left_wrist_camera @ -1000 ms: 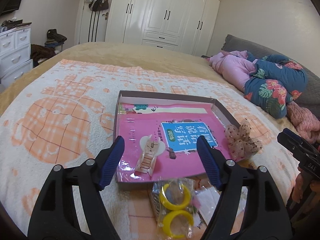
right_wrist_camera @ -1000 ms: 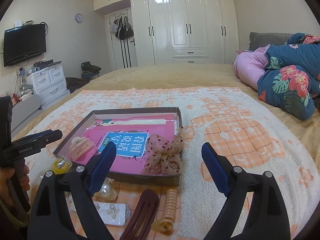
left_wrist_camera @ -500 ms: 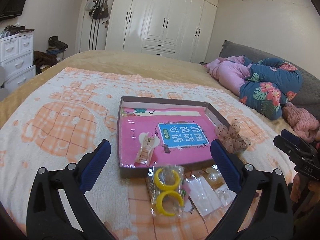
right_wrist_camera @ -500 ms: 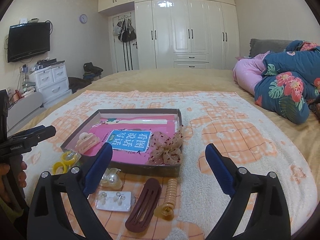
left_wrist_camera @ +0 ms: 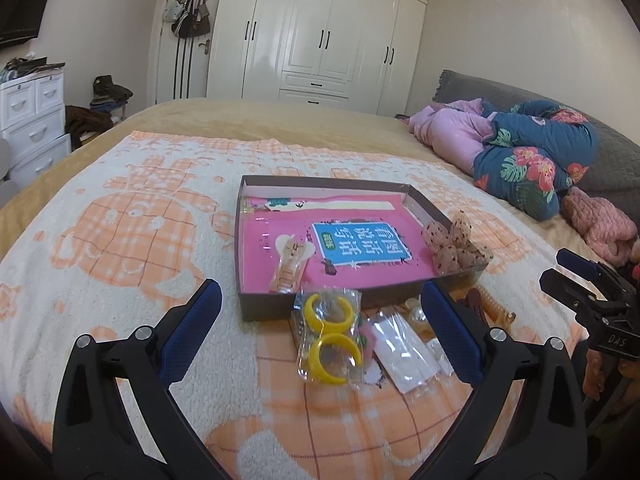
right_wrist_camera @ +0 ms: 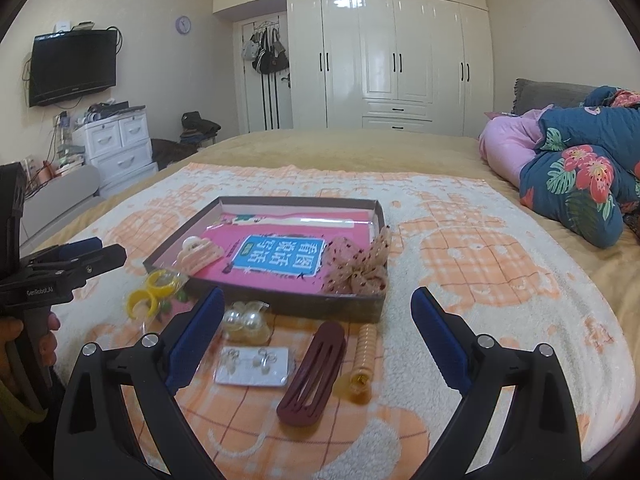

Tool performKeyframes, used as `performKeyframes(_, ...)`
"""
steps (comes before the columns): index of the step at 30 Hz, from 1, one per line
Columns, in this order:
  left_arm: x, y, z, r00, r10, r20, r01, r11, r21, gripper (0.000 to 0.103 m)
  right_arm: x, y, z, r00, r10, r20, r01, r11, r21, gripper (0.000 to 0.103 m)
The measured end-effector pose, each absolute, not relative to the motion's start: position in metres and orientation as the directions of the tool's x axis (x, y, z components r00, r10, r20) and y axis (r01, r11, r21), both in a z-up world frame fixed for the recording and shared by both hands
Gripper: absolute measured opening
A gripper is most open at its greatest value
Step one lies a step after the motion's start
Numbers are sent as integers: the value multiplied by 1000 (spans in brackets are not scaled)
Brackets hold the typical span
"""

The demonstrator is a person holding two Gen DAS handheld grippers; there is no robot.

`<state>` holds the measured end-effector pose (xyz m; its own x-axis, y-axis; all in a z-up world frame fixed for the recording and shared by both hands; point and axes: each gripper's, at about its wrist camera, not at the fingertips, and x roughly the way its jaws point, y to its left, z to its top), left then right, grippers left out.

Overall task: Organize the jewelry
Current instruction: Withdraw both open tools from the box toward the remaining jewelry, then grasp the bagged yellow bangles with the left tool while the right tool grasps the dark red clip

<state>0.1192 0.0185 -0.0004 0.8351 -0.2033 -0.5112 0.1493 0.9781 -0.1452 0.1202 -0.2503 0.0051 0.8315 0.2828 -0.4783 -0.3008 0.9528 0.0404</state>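
Note:
A shallow brown box [left_wrist_camera: 256, 304] [right_wrist_camera: 280, 304] with a pink book in it lies on the bed. Inside are a peach claw clip [left_wrist_camera: 289, 264] [right_wrist_camera: 200, 256] and a dotted mesh bow [left_wrist_camera: 456, 246] [right_wrist_camera: 356, 268]. In front of the box lie bagged yellow hoop earrings [left_wrist_camera: 328, 332] [right_wrist_camera: 150, 294], pearl earrings [right_wrist_camera: 244, 322], a card of stud earrings [right_wrist_camera: 252, 366], a maroon hair clip [right_wrist_camera: 314, 372] and an amber spiral hair tie [right_wrist_camera: 362, 360]. My left gripper [left_wrist_camera: 320, 332] is open over the yellow hoops. My right gripper [right_wrist_camera: 316, 332] is open above the maroon clip. Neither touches anything.
The items rest on a cream and orange towel [left_wrist_camera: 120, 240] spread over the bed. Folded pink and floral quilts [right_wrist_camera: 576, 168] are piled at the right. A white drawer unit [right_wrist_camera: 116, 144] stands beside the bed at the left, wardrobes behind.
Both grippers have drawn back from the box toward the near edge of the bed. The left jaws opened wider; the right widened slightly. More loose items show in front of the box.

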Motion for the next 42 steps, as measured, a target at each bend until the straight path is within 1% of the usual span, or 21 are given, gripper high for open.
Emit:
performKeyframes(9,110,18,-8,821,-211,-531,160,977,-141,91,107,-244,-11,803,291,-520,-323,946,31,92)
performKeyframes(20,103,12,-25,775,-234,-587,176,972,-155,91,95,-235,-29,771,286,-569,-347,938,2,92)
performKeyframes(26,106,13,-32,766,-231,-600,170,973,-158,91,94,-233,-38,759,279,-588,-351,937,-7,91)
performKeyframes(28,108,14,-35,761,-236,-604,167,971,-168,88,96,-234,-42,750,281,-599,-351,936,-1,91)
performKeyframes(31,110,17,-37,758,-238,-608,164,971,-176,82,100,-235,-50,728,284,-623,-350,936,18,86)
performKeyframes(33,112,18,-39,754,-238,-612,162,970,-179,78,101,-234,-55,721,281,-634,-350,936,17,83)
performKeyframes(35,113,18,-41,748,-242,-618,160,970,-185,72,105,-235,-60,706,281,-651,-349,937,26,76)
performKeyframes(36,114,18,-42,745,-245,-620,162,969,-188,69,106,-235,-63,699,281,-657,-346,937,33,75)
performKeyframes(38,115,18,-42,744,-247,-621,165,968,-188,66,108,-236,-67,696,273,-665,-337,941,34,70)
performKeyframes(40,117,17,-43,741,-254,-621,171,967,-191,60,112,-237,-70,691,272,-670,-330,943,42,67)
performKeyframes(42,119,15,-44,738,-258,-624,176,966,-191,56,116,-237,-73,686,269,-676,-324,945,48,64)
